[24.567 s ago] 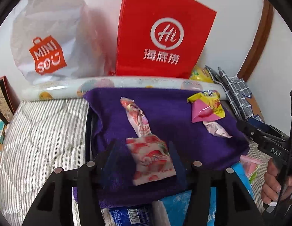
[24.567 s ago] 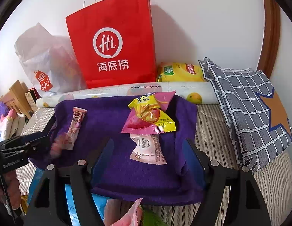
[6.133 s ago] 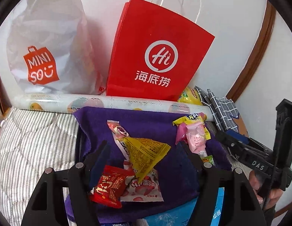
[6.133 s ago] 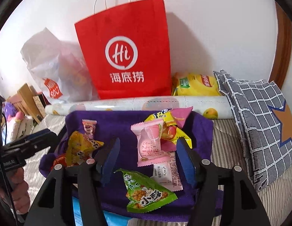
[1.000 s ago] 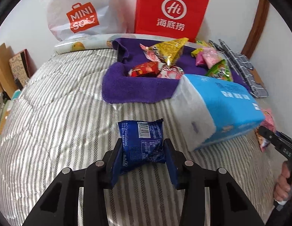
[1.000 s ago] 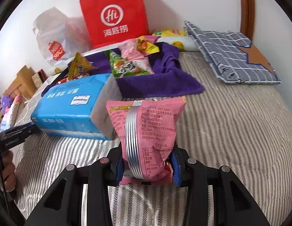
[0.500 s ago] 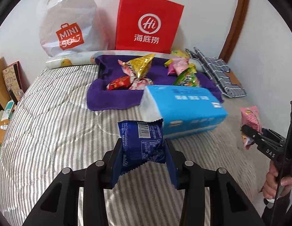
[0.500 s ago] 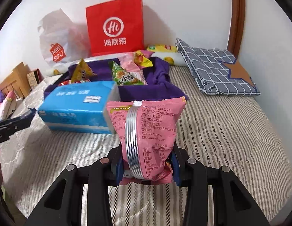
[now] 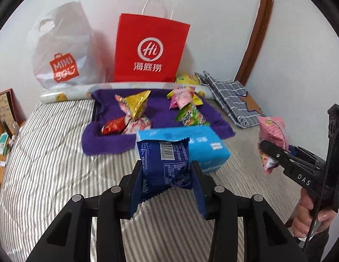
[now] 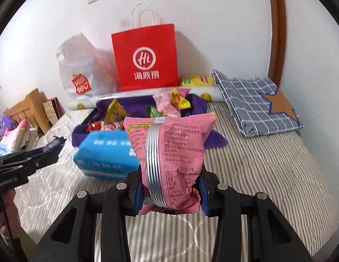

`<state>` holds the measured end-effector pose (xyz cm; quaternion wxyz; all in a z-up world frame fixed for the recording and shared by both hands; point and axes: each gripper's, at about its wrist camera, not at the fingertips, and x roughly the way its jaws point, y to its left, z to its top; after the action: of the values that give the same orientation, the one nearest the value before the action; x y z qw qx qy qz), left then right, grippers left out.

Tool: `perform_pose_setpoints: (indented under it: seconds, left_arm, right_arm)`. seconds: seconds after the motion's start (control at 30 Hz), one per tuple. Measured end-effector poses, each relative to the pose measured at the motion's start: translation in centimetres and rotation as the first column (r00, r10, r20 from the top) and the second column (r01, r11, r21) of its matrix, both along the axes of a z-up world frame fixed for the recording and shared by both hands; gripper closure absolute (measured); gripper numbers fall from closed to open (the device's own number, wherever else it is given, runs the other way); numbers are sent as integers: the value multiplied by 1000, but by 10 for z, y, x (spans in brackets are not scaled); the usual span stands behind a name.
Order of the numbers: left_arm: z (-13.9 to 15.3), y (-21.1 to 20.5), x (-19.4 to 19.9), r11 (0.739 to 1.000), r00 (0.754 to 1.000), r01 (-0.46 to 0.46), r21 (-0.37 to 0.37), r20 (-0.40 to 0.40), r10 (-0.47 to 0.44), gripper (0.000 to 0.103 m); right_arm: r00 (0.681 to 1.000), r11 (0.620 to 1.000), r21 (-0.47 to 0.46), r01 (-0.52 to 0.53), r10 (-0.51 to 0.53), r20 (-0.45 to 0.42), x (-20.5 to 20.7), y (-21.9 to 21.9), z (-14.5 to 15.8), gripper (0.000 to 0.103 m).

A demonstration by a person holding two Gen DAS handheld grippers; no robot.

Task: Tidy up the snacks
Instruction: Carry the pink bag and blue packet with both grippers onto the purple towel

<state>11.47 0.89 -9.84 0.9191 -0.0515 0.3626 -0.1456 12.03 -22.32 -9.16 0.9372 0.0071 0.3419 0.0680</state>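
Observation:
My left gripper [image 9: 166,187] is shut on a dark blue snack packet [image 9: 164,166] and holds it above the striped bed. My right gripper [image 10: 169,193] is shut on a pink snack packet [image 10: 169,152], held upright; it also shows at the right in the left wrist view [image 9: 272,135]. A purple towel [image 9: 103,144] lies on a tray at the back of the bed. On it are two piles: a yellow triangular packet [image 9: 137,102] and a red packet [image 9: 113,126] on the left, pink and green packets [image 9: 186,109] on the right.
A blue tissue pack [image 9: 204,146] lies in front of the towel. A red paper bag [image 9: 149,50] and a white plastic bag [image 9: 64,50] stand against the wall. A checked cloth [image 10: 256,102] lies at the right. Wooden furniture and toys [image 10: 20,120] stand left of the bed.
Both grippers have risen and pulled back from the bed with their packets still held. The towel and tissue pack now look farther away.

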Motion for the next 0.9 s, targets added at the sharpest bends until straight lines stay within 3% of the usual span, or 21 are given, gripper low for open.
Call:
perform_pose_setpoints:
  seconds: [0.53,0.9]
  left_arm:
    - [26,-7,56,999,999,-26,30,42,25,63]
    - [33,16,110,995,995,-98,-1,32,98,63]
  right_arm:
    - [999,999,2,-37,36,39,59,19,27,63]
    - [999,999,9,-34,33,38,122,22,29,63]
